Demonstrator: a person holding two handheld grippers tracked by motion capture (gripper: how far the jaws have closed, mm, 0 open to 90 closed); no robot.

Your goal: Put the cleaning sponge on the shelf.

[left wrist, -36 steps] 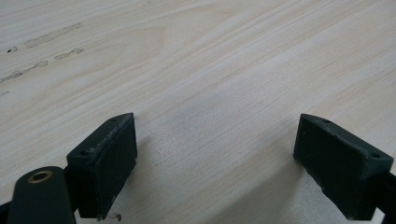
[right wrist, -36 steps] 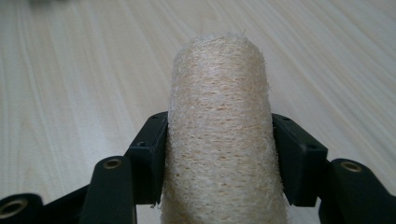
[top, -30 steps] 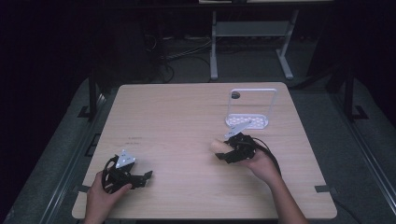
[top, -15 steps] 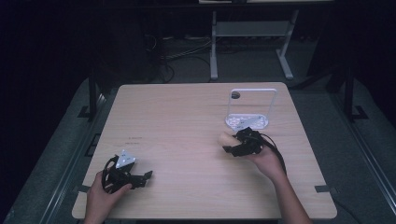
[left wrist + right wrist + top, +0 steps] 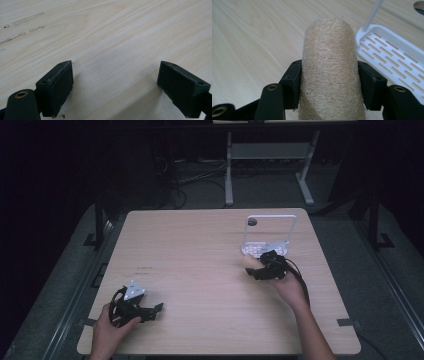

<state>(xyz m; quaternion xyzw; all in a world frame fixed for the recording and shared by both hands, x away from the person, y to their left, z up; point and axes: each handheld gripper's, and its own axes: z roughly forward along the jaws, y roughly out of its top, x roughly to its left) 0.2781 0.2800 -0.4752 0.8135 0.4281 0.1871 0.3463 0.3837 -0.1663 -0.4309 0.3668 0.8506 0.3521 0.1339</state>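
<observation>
On the wooden table [image 5: 200, 250], everything is placed here against the white rack [image 5: 265, 245], a slotted plastic tray with an upright wire frame that stands toward the far right part of the tabletop.

Far to the left of the rack, near the table's front edge, the left gripper [image 5: 152, 312] lies low over the wood in the person's left hand [image 5: 107, 335], with its grey three-cornered plate on top. Its jaws are spread wide with nothing between them; in the left gripper view [image 5: 115, 85] the two black pads stand well apart and bare wood grain shows in the gap, with a few faint marks on the surface farther off.

Just in front of the rack and slightly to its left, the right gripper [image 5: 251, 270] is held in the person's right hand [image 5: 287, 287], a cable trailing back along the forearm. Its jaws are pinching a loofah sponge [image 5: 246, 263], a pale, fibrous, roughly cylindrical piece. In the right gripper view [image 5: 329, 82] both pads press against the loofah's sides, and the loofah [image 5: 329, 67] stands up out of them with its rounded end pointing away from the camera. The rack's slotted tray [image 5: 394, 55] lies just beside the loofah, to its right in that view, with one thin white upright rising from the tray's near corner.
</observation>
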